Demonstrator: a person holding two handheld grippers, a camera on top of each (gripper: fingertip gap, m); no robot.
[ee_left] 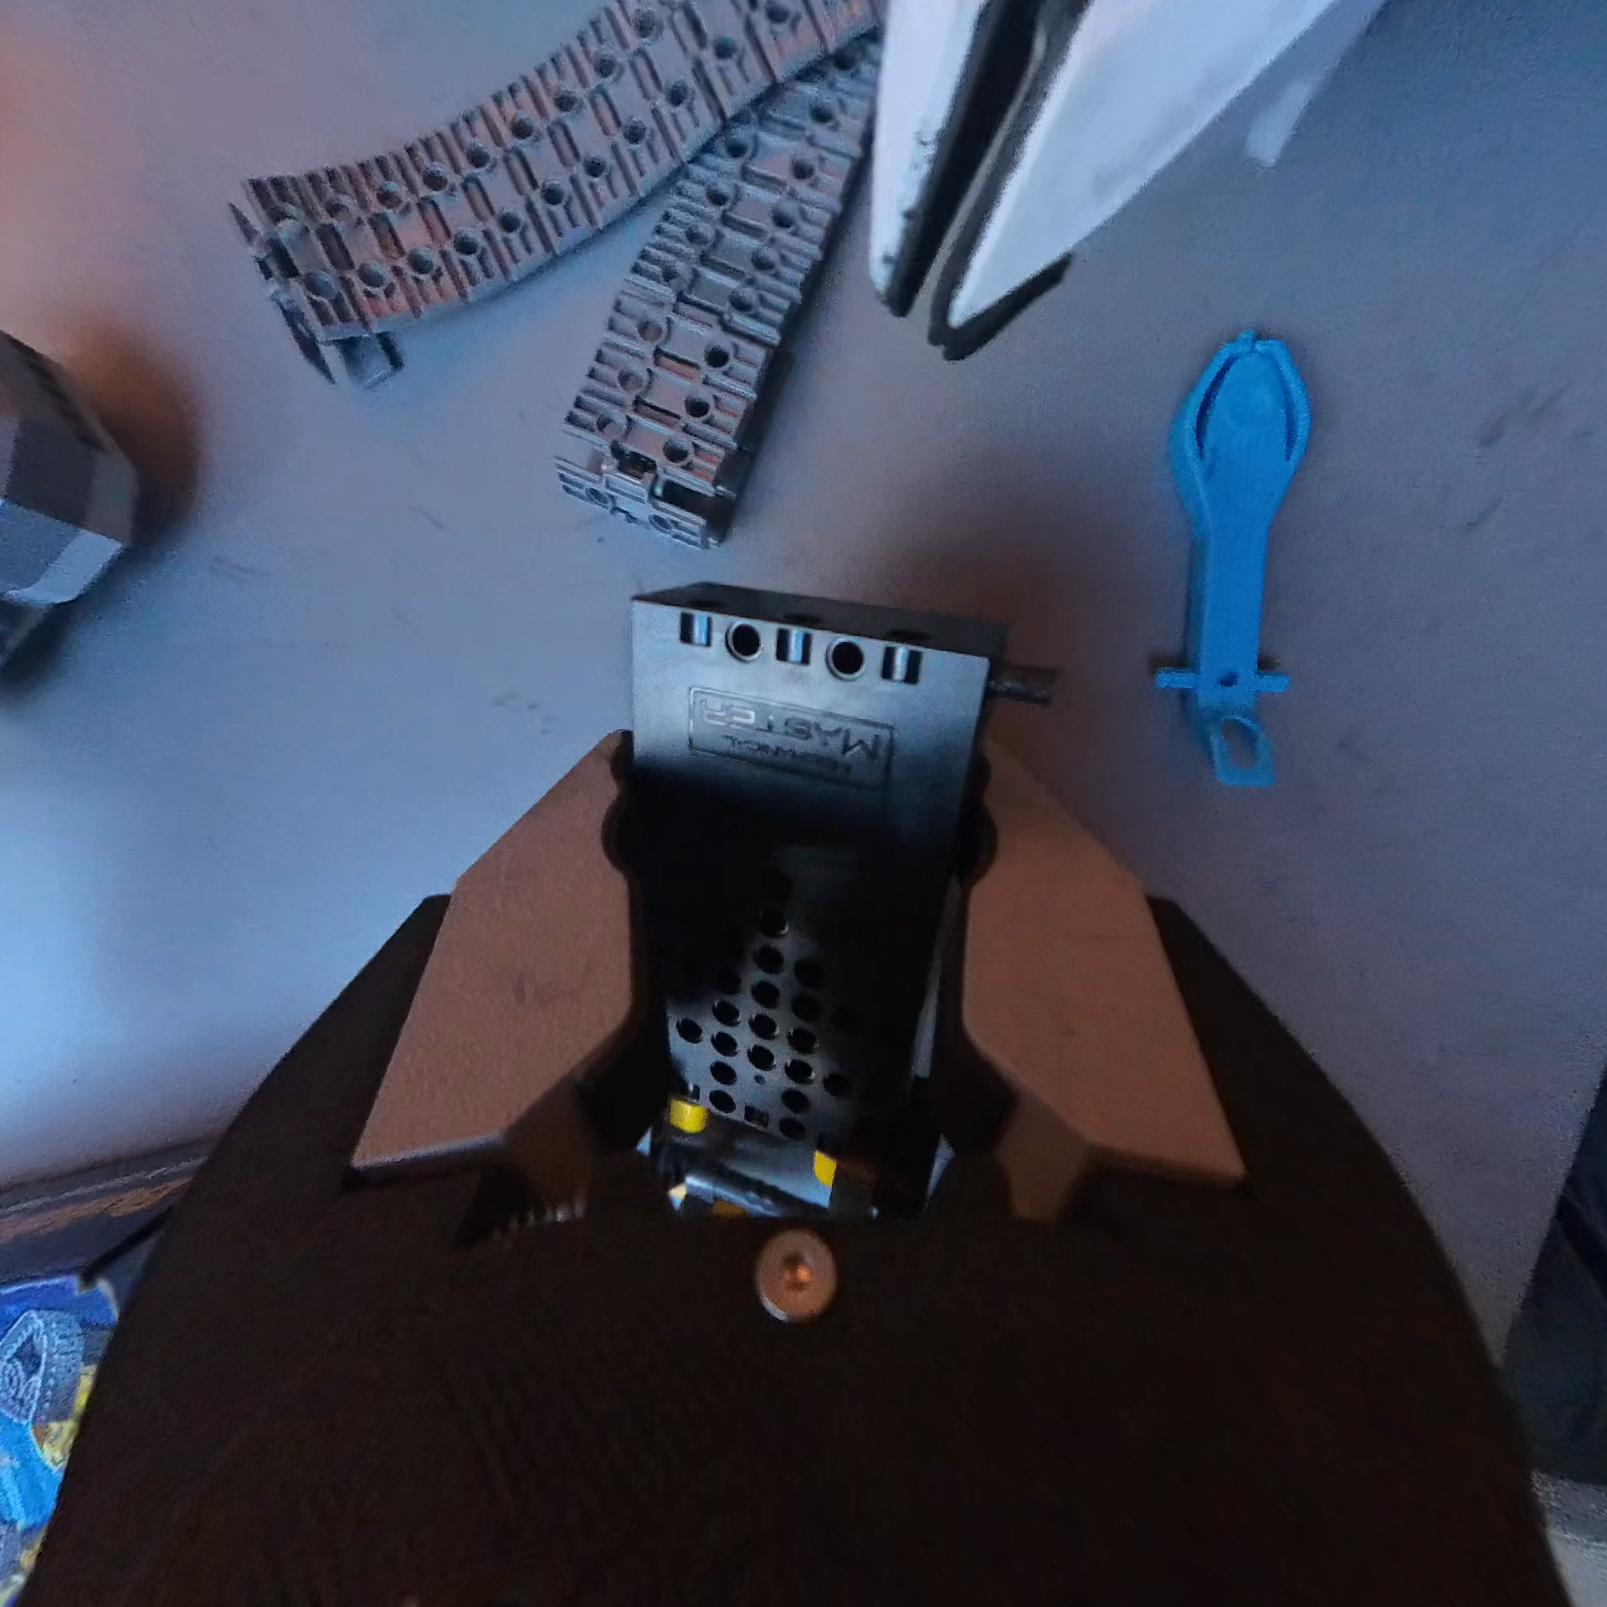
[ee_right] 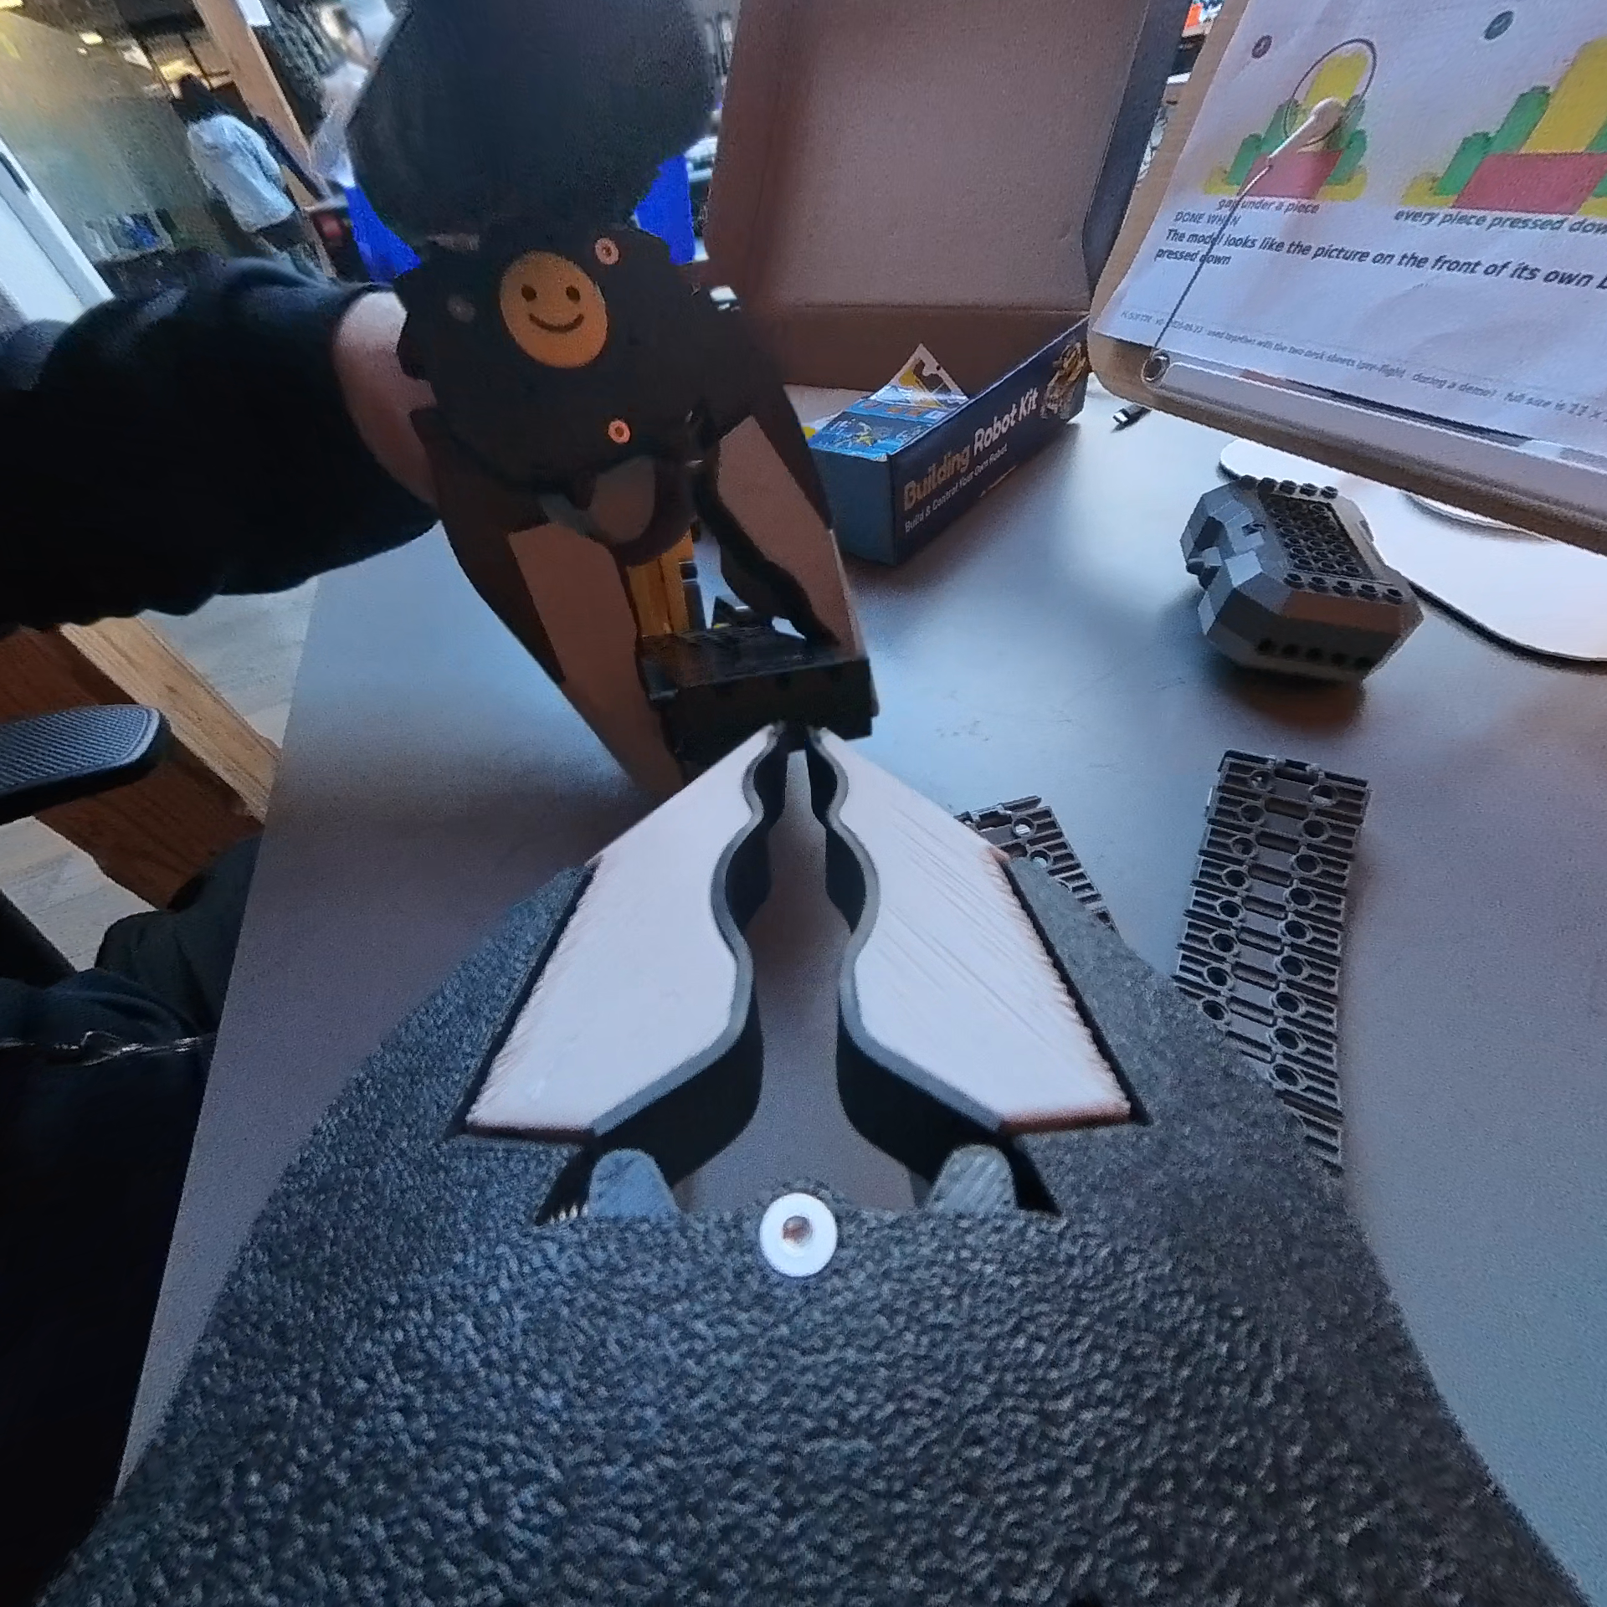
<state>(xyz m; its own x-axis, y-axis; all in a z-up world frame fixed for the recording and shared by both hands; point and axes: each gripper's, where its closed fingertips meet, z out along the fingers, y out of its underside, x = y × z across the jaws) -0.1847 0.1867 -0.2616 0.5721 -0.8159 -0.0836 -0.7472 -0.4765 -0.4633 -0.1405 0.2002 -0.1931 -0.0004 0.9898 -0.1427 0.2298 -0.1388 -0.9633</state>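
My left gripper [ee_left: 804, 756] is shut on a black perforated block [ee_left: 809, 696] with yellow parts at its rear, held just above the grey table [ee_left: 348, 696]. In the right wrist view the left gripper [ee_right: 756, 713] comes in from the upper left, with the block [ee_right: 783, 678] between its fingers. My right gripper [ee_right: 793, 739] has its jaws almost together, tips right at the block's near edge. I see nothing between them. It also shows in the left wrist view [ee_left: 926, 322], beyond the block. A small pin [ee_left: 1022, 683] sticks out of the block's side.
Two grey track strips [ee_left: 487, 209] [ee_left: 696, 365] lie beyond the block; they also show in the right wrist view [ee_right: 1270, 922]. A blue plastic tool [ee_left: 1235, 522] lies to the right. A grey studded body [ee_right: 1296, 583], a blue kit box [ee_right: 948, 452] and a propped instruction sheet [ee_right: 1391, 217] stand farther back. Tip to tip, the grippers are about 8 cm apart.
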